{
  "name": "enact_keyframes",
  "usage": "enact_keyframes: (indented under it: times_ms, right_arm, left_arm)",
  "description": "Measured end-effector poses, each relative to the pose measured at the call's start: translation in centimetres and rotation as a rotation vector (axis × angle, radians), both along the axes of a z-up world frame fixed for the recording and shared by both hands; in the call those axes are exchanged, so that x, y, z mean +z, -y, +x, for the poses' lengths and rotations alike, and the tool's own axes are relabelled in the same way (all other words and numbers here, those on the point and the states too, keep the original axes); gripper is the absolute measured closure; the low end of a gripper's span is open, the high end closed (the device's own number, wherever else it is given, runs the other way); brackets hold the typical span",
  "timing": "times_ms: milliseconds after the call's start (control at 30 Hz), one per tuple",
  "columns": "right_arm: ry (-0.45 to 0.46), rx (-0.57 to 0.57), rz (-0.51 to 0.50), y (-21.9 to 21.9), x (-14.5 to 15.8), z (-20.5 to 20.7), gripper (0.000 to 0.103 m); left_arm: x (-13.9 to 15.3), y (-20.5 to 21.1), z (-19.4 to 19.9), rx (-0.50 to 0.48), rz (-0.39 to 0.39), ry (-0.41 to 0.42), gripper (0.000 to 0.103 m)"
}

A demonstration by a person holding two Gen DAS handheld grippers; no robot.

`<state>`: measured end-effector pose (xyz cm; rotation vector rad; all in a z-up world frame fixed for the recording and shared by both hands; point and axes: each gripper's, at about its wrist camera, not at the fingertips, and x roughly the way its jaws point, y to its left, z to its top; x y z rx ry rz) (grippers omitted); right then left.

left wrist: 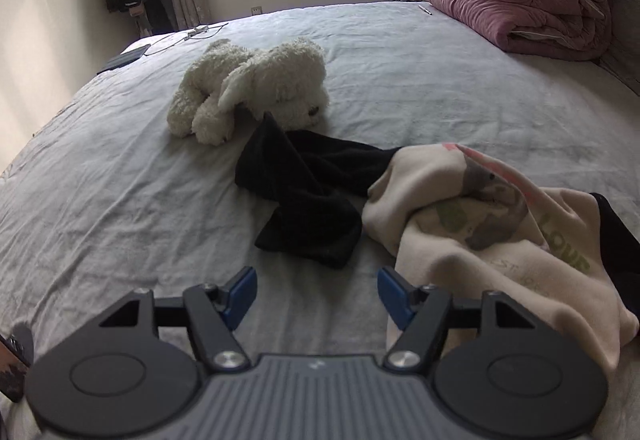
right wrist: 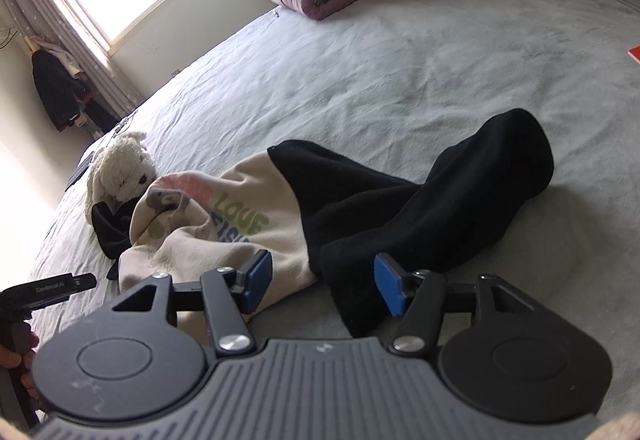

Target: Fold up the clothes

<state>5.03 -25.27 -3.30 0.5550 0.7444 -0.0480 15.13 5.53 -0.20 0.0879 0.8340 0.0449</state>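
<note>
Green block letters on the cream sweatshirt (right wrist: 224, 224) spell "LOVE", clear from the right wrist view. Just below that word sits a grey-blue line starting "FISH", its end lost in a fold. In the left wrist view the same sweatshirt (left wrist: 500, 240) shows "LOVE" again, plus fainter lettering under it, too creased to read. The black device (right wrist: 52, 290) beside the sweatshirt's left edge carries small white print, too blurred to read.
</note>
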Motion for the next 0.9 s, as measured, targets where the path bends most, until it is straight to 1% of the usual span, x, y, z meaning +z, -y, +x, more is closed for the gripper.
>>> enact_keyframes:
  times_ms: [100, 200, 233, 367, 400, 467, 533, 600, 633, 667, 733, 800, 900]
  right_arm:
    - [-0.032, 0.048, 0.064, -1.3, -0.6, 0.1, 0.042]
    - [-0.077, 0.127, 0.137, -3.3, -1.5, 0.2, 0.042]
    - [-0.092, 0.157, 0.147, -4.1, -1.6, 0.2, 0.042]
    - [-0.122, 0.260, 0.149, -7.3, -2.2, -0.1, 0.042]
    - [-0.127, 0.276, 0.143, -8.0, -2.4, -0.2, 0.042]
    - [-0.139, 0.296, 0.139, -9.0, -2.8, -0.3, 0.042]
    - [-0.164, 0.304, 0.144, -9.7, -3.5, -0.3, 0.043]
    - [-0.170, 0.304, 0.135, -10.2, -3.9, -0.1, 0.049]
    - [-0.167, 0.307, 0.139, -10.3, -4.0, 0.0, 0.055]
    - [-0.163, 0.310, 0.142, -10.4, -4.1, 0.1, 0.068]
    - [-0.155, 0.314, 0.160, -10.5, -4.2, 0.3, 0.090]
    - [-0.135, 0.297, 0.257, -9.8, -4.1, 0.4, 0.090]
    - [-0.046, 0.285, 0.362, -8.6, -2.5, 0.1, 0.091]
  left_arm:
    - [-1.6, -0.7, -1.9, 0.012, -0.086, -0.038, 0.035]
    - [-2.8, -1.4, -4.0, 0.028, -0.141, -0.052, 0.035]
    - [-3.2, -1.6, -4.7, 0.034, -0.160, -0.050, 0.035]
    - [-5.2, -3.0, -6.9, 0.054, -0.247, -0.002, 0.035]
    - [-5.7, -3.2, -7.1, 0.071, -0.255, -0.010, 0.036]
    - [-6.1, -3.4, -6.5, 0.107, -0.253, -0.059, 0.039]
    - [-5.9, -3.7, -6.3, 0.105, -0.289, -0.042, 0.038]
    - [-6.0, -3.9, -6.3, 0.107, -0.310, -0.048, 0.038]
    - [-6.1, -4.0, -6.3, 0.109, -0.318, -0.054, 0.038]
    - [-6.2, -4.1, -6.3, 0.108, -0.321, -0.058, 0.038]
    - [-6.1, -4.0, -6.4, 0.099, -0.316, -0.061, 0.038]
    - [-5.9, -4.1, -6.6, 0.088, -0.315, -0.063, 0.038]
    - [-5.8, -4.5, -7.0, 0.078, -0.319, -0.064, 0.037]
